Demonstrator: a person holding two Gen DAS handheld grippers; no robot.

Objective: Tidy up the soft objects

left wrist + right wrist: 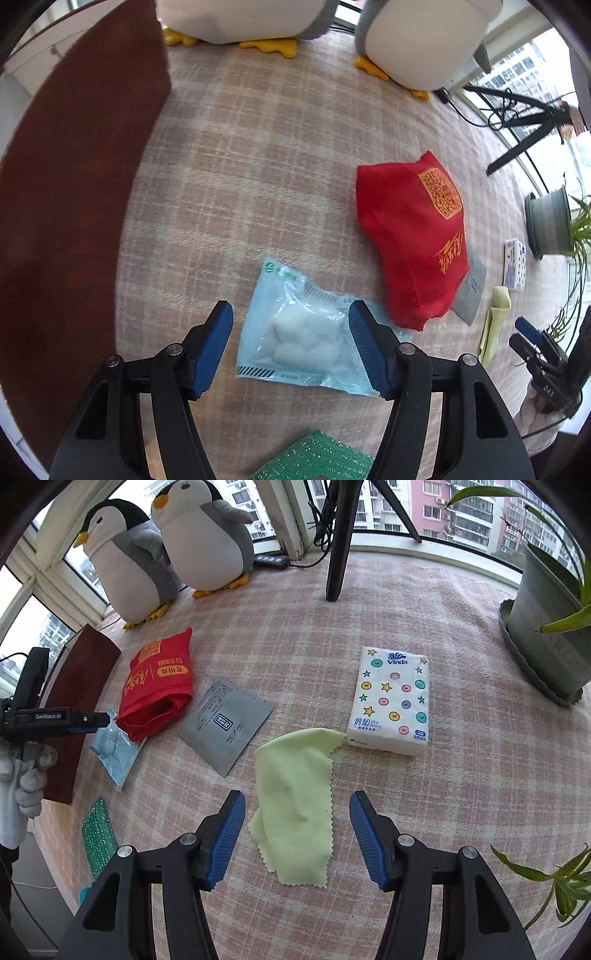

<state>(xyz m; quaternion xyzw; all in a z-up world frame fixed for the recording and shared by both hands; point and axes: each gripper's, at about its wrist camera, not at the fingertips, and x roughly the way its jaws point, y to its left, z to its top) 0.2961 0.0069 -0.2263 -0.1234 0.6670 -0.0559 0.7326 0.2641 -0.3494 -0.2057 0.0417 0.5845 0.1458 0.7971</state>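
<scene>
Left gripper (291,347) spread wide, nothing between the pads, hanging over the pale-blue cotton ball packet (306,332). Right gripper (297,836) also spread wide, nothing held, straddling the near end of the light-green microfiber cloth (295,805).

Everything sits on the pink plaid tablecloth (406,812). Positions relative to the red fabric bag (159,686):
- cotton ball packet: just beside it on the camera-near side, corner looks tucked under or touching the bag edge; can't tell which.
- grey foil sachet (225,723): just right of it in the right wrist view, edges close or touching.
- microfiber cloth: further right and nearer the camera, far tip reaching the Vinda tissue pack (391,701).
- green glitter sponge (98,838): nearer the camera, left, well apart.
- two plush penguins (166,550): behind it by the window.
- brown board (79,701): left of it, at the cloth's edge.
- potted plant (546,627): far right, well apart.
</scene>
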